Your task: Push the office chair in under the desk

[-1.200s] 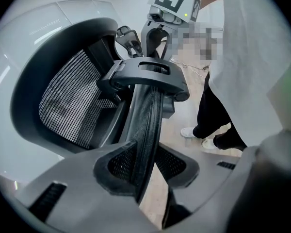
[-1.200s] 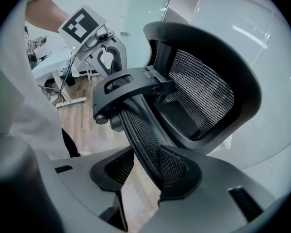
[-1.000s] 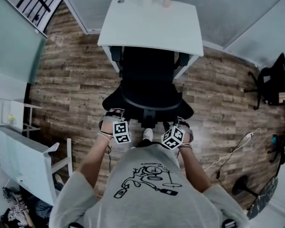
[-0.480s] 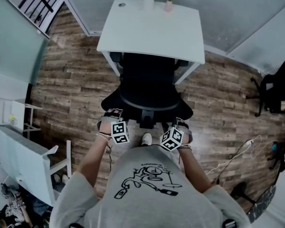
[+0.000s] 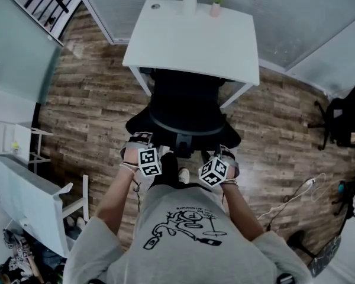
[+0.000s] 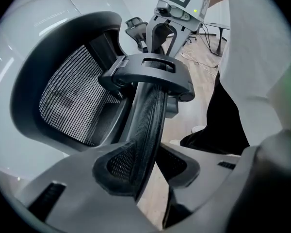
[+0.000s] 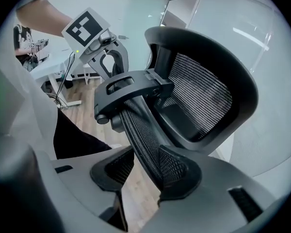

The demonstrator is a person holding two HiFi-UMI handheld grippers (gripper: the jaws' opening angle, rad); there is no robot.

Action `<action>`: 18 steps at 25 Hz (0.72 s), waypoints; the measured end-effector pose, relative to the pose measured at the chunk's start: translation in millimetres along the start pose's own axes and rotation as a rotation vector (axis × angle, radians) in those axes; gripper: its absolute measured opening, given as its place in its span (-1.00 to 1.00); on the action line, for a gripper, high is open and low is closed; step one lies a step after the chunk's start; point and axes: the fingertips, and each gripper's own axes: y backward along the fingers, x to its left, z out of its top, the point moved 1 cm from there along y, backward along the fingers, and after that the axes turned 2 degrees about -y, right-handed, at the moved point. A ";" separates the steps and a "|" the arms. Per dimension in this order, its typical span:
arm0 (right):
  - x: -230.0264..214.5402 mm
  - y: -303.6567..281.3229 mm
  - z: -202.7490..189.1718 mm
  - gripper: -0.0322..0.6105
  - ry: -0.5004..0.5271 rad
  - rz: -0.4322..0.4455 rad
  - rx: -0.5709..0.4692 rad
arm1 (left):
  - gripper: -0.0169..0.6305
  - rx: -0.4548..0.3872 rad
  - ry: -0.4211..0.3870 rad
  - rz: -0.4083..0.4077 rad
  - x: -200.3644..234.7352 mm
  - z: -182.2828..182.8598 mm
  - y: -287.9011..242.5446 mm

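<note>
A black mesh office chair (image 5: 186, 108) stands with its seat partly under the white desk (image 5: 192, 40), its backrest toward me. My left gripper (image 5: 139, 142) is at the backrest's left edge and my right gripper (image 5: 226, 154) at its right edge. In the left gripper view the mesh edge (image 6: 148, 125) runs between the jaws of the left gripper (image 6: 153, 171), which are opening; floor shows beside one pad. In the right gripper view the mesh edge (image 7: 143, 140) lies between the right gripper's (image 7: 140, 171) jaws, against one pad, with a gap at the other.
Two small vases (image 5: 190, 2) stand at the desk's far edge by a glass wall. Another black chair (image 5: 343, 114) is at the right, with cables (image 5: 296, 188) on the wood floor. White furniture (image 5: 29, 200) stands at the left. The person's dark trouser leg (image 6: 223, 115) is close behind the chair.
The chair has rolled forward, further under the desk, with both grippers following at its back. The person has stepped forward after it.
</note>
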 end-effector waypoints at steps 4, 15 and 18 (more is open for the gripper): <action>-7.9 -7.2 10.8 -0.37 -0.013 -0.003 0.000 | -0.54 -0.011 -0.008 -0.012 13.7 -5.5 -3.3; -46.9 -30.8 33.2 -0.35 -0.031 -0.008 0.028 | -0.52 -0.054 -0.013 -0.058 55.7 -8.1 -16.0; -56.6 -38.0 39.2 -0.35 -0.031 -0.007 0.030 | -0.52 -0.055 -0.012 -0.065 66.3 -10.4 -20.5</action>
